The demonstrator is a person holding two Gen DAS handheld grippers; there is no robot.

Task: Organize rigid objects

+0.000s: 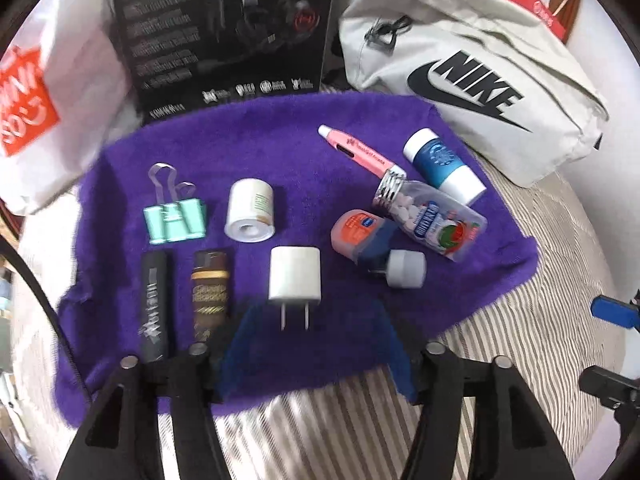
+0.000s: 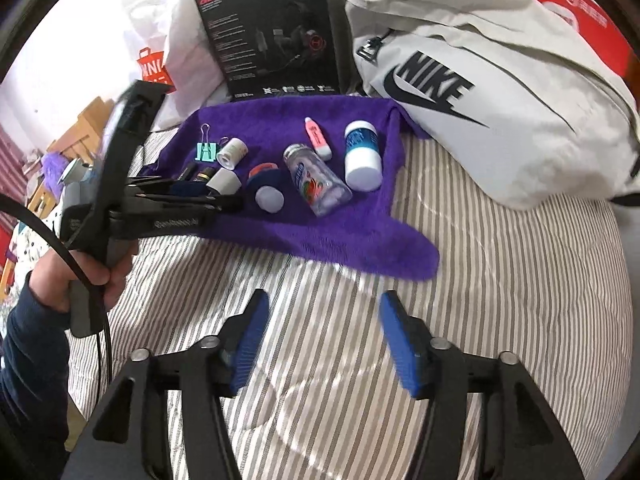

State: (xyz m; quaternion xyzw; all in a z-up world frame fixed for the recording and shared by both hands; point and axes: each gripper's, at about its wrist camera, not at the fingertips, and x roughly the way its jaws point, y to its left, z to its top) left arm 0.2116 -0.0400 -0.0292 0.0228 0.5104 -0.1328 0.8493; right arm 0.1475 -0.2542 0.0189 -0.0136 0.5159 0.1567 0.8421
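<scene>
the small white plastic plug adapter (image 1: 295, 273) looks light, stiff and smooth: pinch its flat sides. both grippers' jaws stand spread, empty.

Far side, centre: we note a black headset box (image 2: 276, 36) standing upright at the far edge of the purple towel (image 2: 320, 232), printed text down its left half and a headphone picture on its right. Right of it slumps a pale grey Nike bag (image 2: 500, 92), black logo facing us, its near corner touching the towel. Behind the bag we see a red carton (image 2: 568, 12) with white print. Left of the box, a white plastic shopping bag (image 1: 60, 92) with an orange panel. Everything rests on a striped grey-and-white bedcover (image 2: 500, 300). Far left, blurred, we make out wooden furniture (image 2: 80, 124).
</scene>
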